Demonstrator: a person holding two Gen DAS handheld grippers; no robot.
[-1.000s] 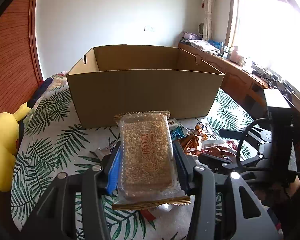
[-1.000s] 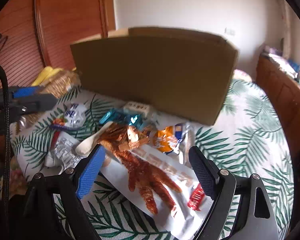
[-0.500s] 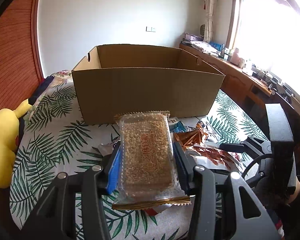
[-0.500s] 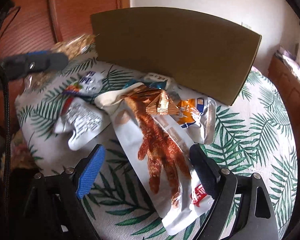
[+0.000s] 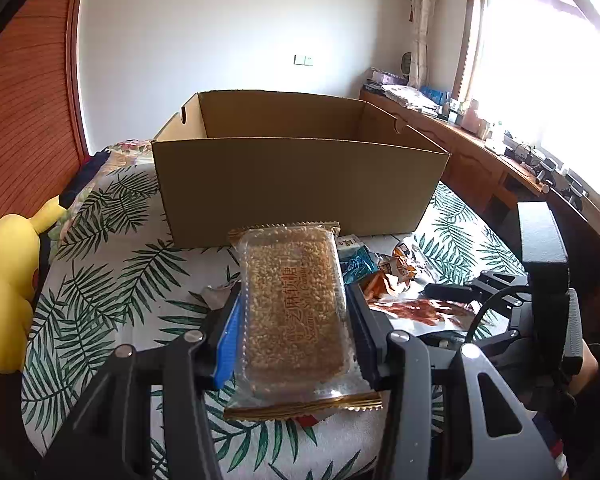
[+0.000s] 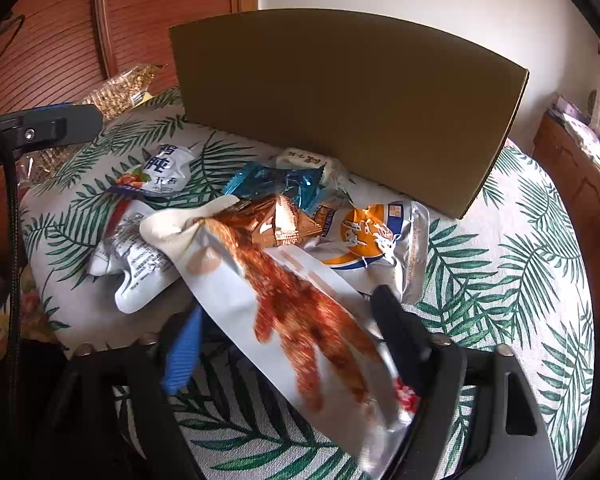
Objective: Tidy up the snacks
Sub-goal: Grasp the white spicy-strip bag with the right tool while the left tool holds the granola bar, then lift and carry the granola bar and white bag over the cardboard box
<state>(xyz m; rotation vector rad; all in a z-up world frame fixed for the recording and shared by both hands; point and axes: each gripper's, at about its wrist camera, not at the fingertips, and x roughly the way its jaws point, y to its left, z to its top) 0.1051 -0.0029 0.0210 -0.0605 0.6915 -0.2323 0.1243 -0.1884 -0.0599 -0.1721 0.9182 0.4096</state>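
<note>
Left hand-held gripper (image 5: 294, 326), sesame bar (image 5: 294, 308) lengthwise

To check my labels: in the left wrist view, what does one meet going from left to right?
Yellow plush toy → sesame candy pack held in the left tongs → blue wrapper → chicken-foot packet → right tongs.

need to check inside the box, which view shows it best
The left wrist view: it looks over the cardboard box's near wall to the inner walls, though not the floor. The right wrist view shows only its outer wall.
</note>
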